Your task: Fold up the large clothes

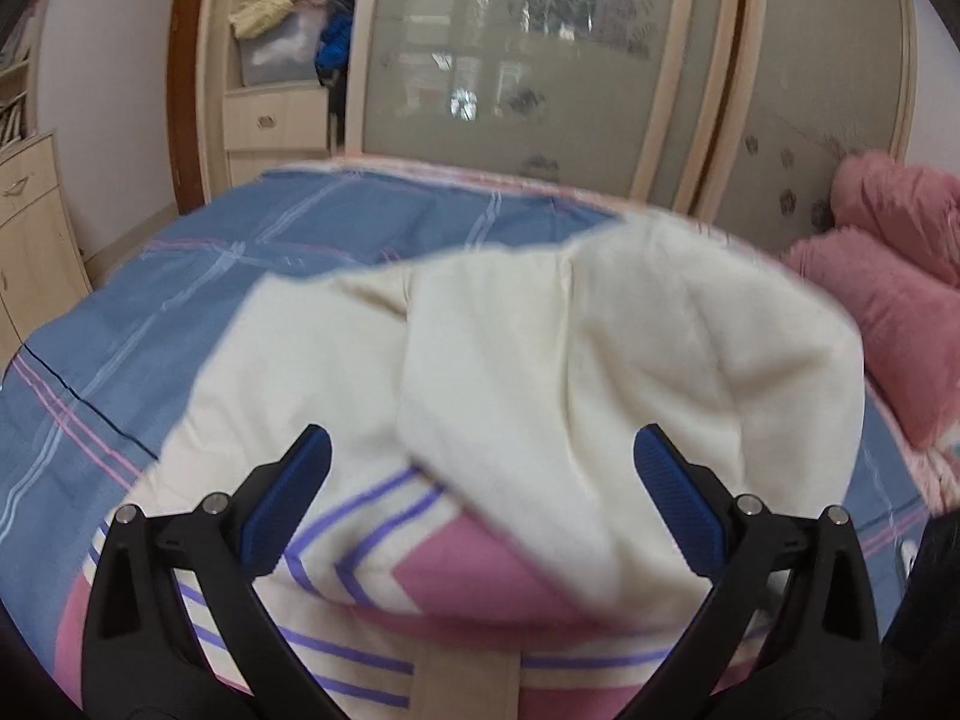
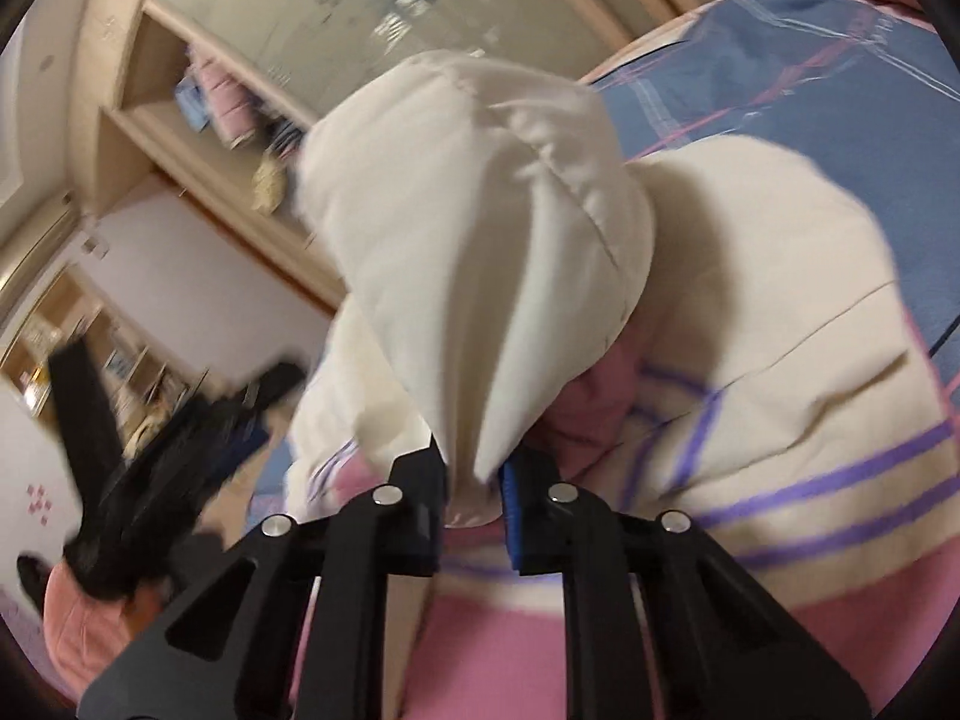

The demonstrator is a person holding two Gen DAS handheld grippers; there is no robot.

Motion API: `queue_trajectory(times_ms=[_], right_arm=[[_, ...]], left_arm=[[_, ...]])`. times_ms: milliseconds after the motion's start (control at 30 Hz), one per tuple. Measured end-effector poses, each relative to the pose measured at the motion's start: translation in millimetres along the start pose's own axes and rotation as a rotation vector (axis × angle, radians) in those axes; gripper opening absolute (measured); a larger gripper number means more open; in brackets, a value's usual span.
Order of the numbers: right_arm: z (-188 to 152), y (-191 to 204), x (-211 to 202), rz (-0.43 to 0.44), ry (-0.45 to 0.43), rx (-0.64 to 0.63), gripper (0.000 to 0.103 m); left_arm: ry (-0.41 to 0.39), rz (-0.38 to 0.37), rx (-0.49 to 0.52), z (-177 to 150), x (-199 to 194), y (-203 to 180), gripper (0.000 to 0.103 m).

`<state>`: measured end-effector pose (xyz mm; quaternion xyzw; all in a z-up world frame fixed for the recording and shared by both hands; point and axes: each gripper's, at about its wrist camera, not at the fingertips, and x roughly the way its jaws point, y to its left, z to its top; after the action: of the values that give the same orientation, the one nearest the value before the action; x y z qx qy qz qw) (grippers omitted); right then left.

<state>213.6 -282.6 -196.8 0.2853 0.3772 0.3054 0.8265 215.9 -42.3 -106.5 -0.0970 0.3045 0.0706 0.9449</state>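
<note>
A cream hoodie (image 1: 600,330) with pink panels and purple stripes lies on the blue plaid bed sheet (image 1: 240,252). My left gripper (image 1: 483,444) hovers open just above the garment's chest, with nothing between its blue pads. In the right wrist view my right gripper (image 2: 477,468) is shut on a fold of the cream hood (image 2: 468,210), which stands lifted above the hoodie's body (image 2: 780,360). The left gripper (image 2: 180,438) shows blurred at the left of that view, held by a hand in a pink sleeve (image 2: 78,618).
Pink pillows (image 1: 888,312) lie at the bed's right end. A wardrobe with frosted sliding doors (image 1: 540,60) stands behind the bed, with open shelves of clothes (image 1: 300,12) beside it. A wooden drawer cabinet (image 1: 30,240) is at the left.
</note>
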Motion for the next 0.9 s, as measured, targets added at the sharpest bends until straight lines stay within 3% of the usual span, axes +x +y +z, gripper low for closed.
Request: queue_trajectory(times_ms=[100, 200, 300, 367, 400, 500, 600, 667, 733, 800, 900], right_arm=[[-20.1, 29.1, 17.8, 0.064, 0.119, -0.062, 0.012], [-41.3, 38.8, 35.4, 0.054, 0.194, -0.082, 0.012], [-32.7, 34.9, 28.9, 0.007, 0.163, -0.069, 0.028], [-21.4, 30.4, 8.7, 0.007, 0.106, -0.039, 0.090], [-20.0, 29.4, -5.2, 0.000, 0.048, -0.033, 0.095], [-6.1, 25.1, -40.8, -0.139, -0.118, -0.037, 0.095], [3.4, 12.7, -70.0, -0.113, -0.284, -0.016, 0.077], [10.4, 8.1, -76.2, -0.148, -0.310, -0.031, 0.047], [16.0, -3.8, -80.4, -0.166, -0.318, -0.010, 0.036], [20.1, -16.0, -79.6, -0.163, -0.308, 0.020, 0.036], [24.4, -15.5, -76.6, -0.202, -0.302, -0.009, 0.036]], left_arm=[[-0.043, -0.005, -0.004, 19.0, -10.7, 1.3, 0.101], [-0.012, -0.065, -0.023, 31.1, -9.6, 0.2, 0.101], [0.037, -0.112, -0.025, 31.7, -1.0, -6.4, 0.101], [0.039, -0.110, -0.011, 30.6, 2.4, -13.7, 0.101], [0.038, -0.110, -0.007, 30.4, 3.8, -17.2, 0.101], [0.075, -0.123, 0.012, 27.5, 13.1, -29.6, 0.101], [0.156, -0.087, 0.104, 15.5, 33.7, -54.3, 0.101], [0.214, -0.112, 0.126, -1.0, 46.5, -63.1, 0.101], [0.297, -0.153, 0.127, -23.3, 61.2, -69.6, 0.101], [0.396, -0.171, 0.139, -58.7, 80.0, -76.6, 0.101], [0.329, -0.103, 0.285, -88.8, 70.3, -91.9, 0.101]])
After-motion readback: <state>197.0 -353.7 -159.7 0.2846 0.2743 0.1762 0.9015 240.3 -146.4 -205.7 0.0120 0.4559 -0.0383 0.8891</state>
